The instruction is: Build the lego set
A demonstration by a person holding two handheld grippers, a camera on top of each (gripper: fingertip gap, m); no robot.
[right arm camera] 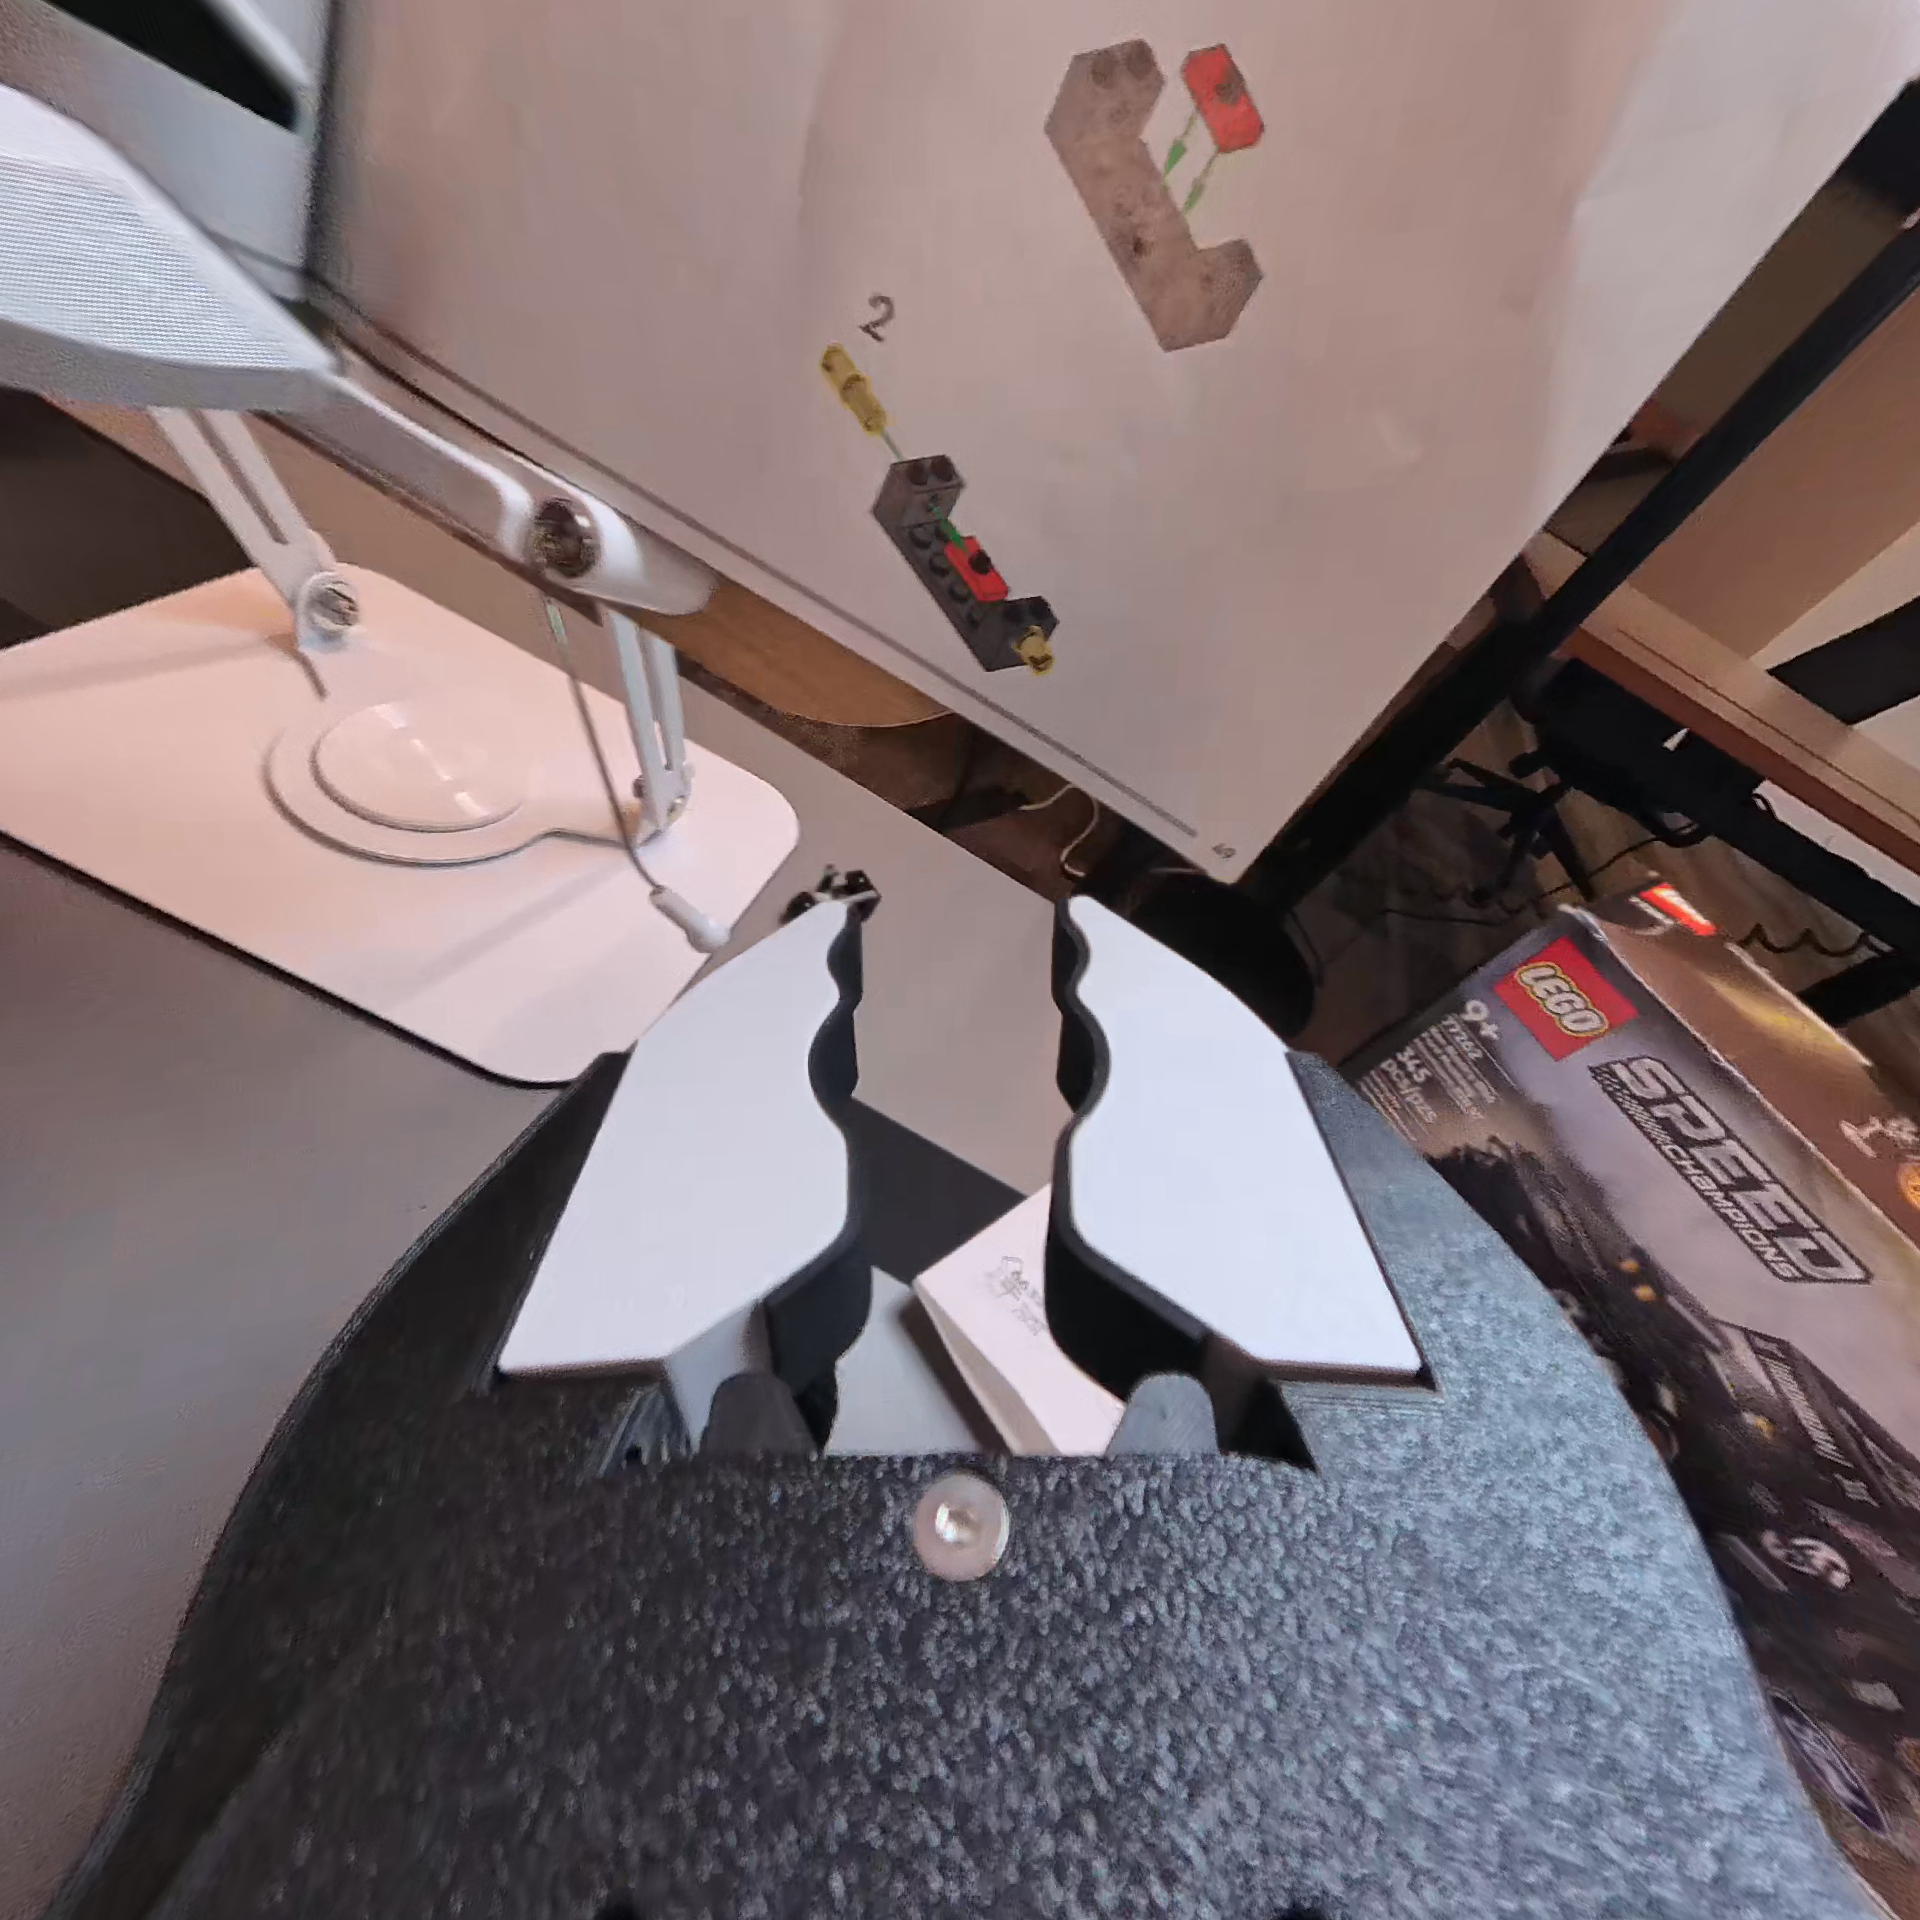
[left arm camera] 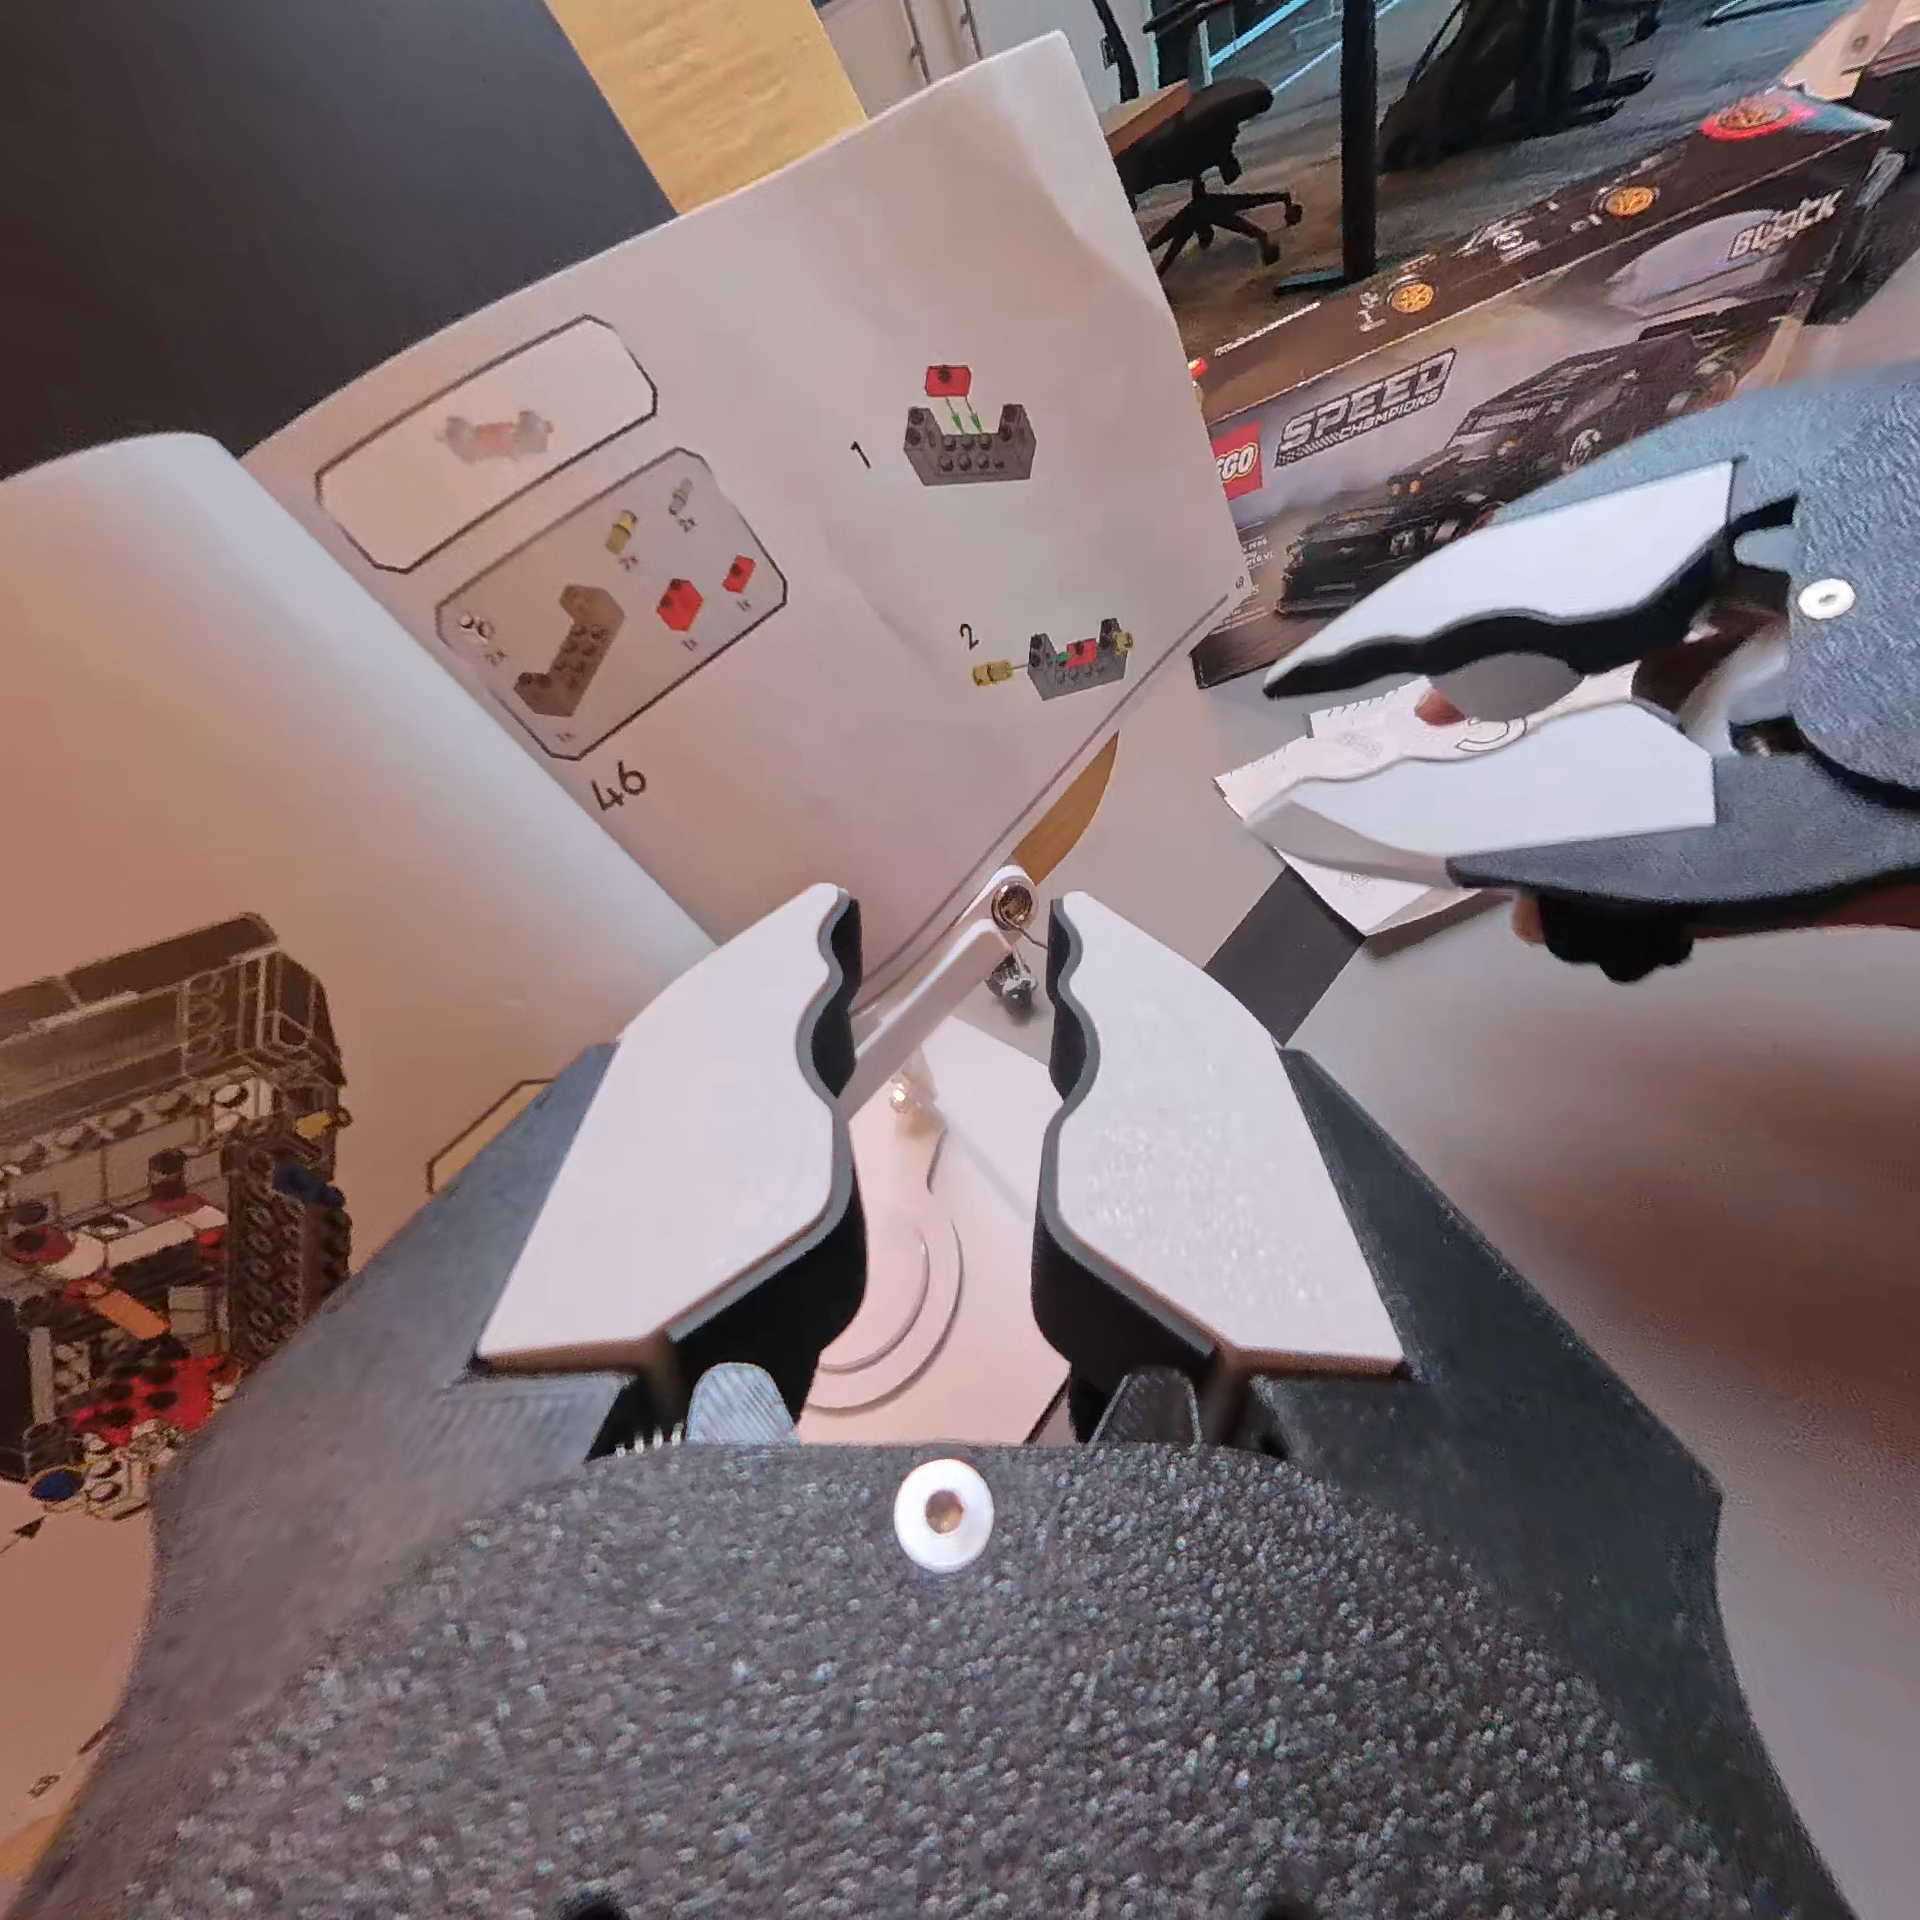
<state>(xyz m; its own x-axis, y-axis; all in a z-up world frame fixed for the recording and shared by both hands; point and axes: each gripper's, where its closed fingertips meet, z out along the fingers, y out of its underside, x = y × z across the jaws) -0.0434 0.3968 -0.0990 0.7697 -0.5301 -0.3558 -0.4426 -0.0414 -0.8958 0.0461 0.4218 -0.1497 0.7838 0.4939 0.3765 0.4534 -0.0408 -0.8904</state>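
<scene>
My left gripper (left arm camera: 954, 925) hangs with its jaws spread and empty, pointed at the foot of a white stand (left arm camera: 914, 1288) that props up the open instruction booklet (left arm camera: 727, 436). My right gripper (right arm camera: 961, 935) also has its jaws spread, holding nothing, above a small white paper packet (right arm camera: 997, 1340) on the grey table (right arm camera: 208, 1195). The booklet's right page curls up in front of it. The black lego box (right arm camera: 1662, 1195) lies on the table to my right.
</scene>
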